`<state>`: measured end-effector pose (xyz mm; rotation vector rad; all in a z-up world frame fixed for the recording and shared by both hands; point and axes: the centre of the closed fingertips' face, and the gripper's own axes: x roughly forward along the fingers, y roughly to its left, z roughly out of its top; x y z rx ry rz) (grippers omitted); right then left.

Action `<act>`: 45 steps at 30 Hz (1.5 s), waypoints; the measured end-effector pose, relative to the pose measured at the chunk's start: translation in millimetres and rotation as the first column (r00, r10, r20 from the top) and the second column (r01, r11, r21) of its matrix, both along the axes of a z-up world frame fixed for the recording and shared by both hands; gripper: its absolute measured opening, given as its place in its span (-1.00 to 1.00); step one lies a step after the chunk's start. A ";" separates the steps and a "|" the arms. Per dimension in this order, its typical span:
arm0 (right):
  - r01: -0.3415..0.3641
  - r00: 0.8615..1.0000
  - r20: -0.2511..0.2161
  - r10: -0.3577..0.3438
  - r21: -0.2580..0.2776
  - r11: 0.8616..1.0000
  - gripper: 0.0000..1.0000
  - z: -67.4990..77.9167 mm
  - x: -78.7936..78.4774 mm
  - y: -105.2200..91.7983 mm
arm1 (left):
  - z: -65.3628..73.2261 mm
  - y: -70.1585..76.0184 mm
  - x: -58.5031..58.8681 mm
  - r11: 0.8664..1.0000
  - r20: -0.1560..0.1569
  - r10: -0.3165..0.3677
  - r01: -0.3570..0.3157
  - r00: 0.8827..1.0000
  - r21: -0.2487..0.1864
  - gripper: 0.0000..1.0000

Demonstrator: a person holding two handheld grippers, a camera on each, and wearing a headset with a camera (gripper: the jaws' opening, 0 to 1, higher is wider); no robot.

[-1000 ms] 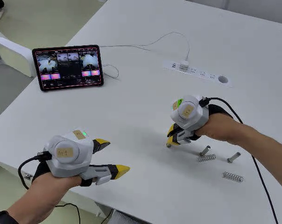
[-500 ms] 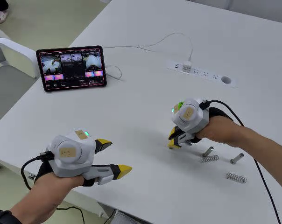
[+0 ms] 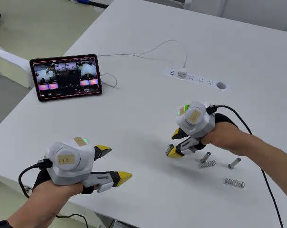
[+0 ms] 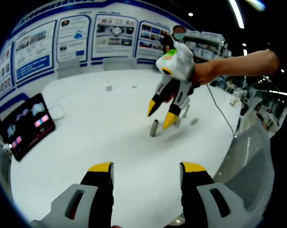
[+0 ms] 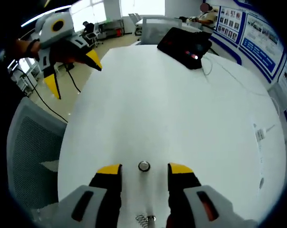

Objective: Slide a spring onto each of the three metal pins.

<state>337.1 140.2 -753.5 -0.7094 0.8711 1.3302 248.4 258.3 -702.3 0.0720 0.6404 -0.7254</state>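
Observation:
A short metal pin (image 3: 169,149) stands upright on the white table (image 3: 134,114). My right gripper (image 3: 174,144) hovers over it, open, its yellow tips either side of the pin (image 5: 143,166). Two more pins (image 3: 205,156) (image 3: 234,163) lie behind that hand, with one spring (image 3: 207,164) beside the nearer pin and another spring (image 3: 234,182) closer to the table edge. A spring (image 5: 142,219) also shows under the right gripper (image 5: 144,170). My left gripper (image 3: 114,164) is open and holds nothing near the front left edge. From the left gripper (image 4: 147,167), the upright pin (image 4: 154,128) is straight ahead.
A tablet (image 3: 66,77) stands lit at the back left, with a white cable running to a power strip (image 3: 196,79) at the back. The table's front edge is just below the left hand. A person stands far off across the room.
The right gripper's jaws have come apart and it has risen a little, leaving the pin standing on end. The left gripper has hardly moved. The head camera has shifted.

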 end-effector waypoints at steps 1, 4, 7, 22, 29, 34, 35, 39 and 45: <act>0.016 1.000 0.001 -0.016 0.010 1.000 -0.16 2.0 0.4 -1.1 | 0.6 -0.7 0.2 1.000 0.001 -0.001 0.001 1.000 -0.002 0.15; 0.052 0.999 -0.007 -0.051 0.030 0.998 -0.12 4.7 -0.8 -3.8 | 2.1 -3.6 -0.2 1.000 0.006 -0.007 0.007 1.000 -0.005 0.15; 0.088 0.996 -0.009 -0.087 0.049 0.995 -0.08 8.0 -1.1 -5.5 | 2.6 -5.4 -0.6 1.000 0.006 -0.009 0.009 1.000 -0.009 0.15; 0.302 0.953 -0.038 -0.301 0.213 0.929 0.01 28.5 -4.2 -13.2 | 9.1 -11.8 3.6 1.000 0.017 -0.003 0.004 1.000 -0.027 0.15; 0.374 0.926 -0.058 -0.373 0.260 0.890 0.05 31.1 -14.3 -26.6 | 9.8 -19.0 5.9 0.999 0.019 -0.014 0.014 1.000 -0.029 0.15; 0.437 0.898 -0.085 -0.433 0.307 0.846 0.10 34.9 -20.4 -33.2 | 7.5 -23.5 4.9 0.999 0.012 -0.020 0.021 1.000 -0.030 0.17; 0.442 0.895 -0.088 -0.438 0.312 0.841 0.11 35.6 -21.6 -34.2 | 7.0 -24.2 4.5 0.999 0.010 -0.022 0.023 1.000 -0.028 0.17; 0.467 0.882 -0.104 -0.461 0.331 0.820 0.12 36.5 -28.1 -40.9 | 6.4 -26.5 3.8 0.999 0.007 -0.030 0.030 1.000 -0.024 0.17; 0.495 0.864 -0.103 -0.493 0.347 0.796 0.15 39.2 -34.7 -52.8 | 7.1 -29.5 5.0 0.999 0.006 -0.029 0.029 1.000 -0.026 0.17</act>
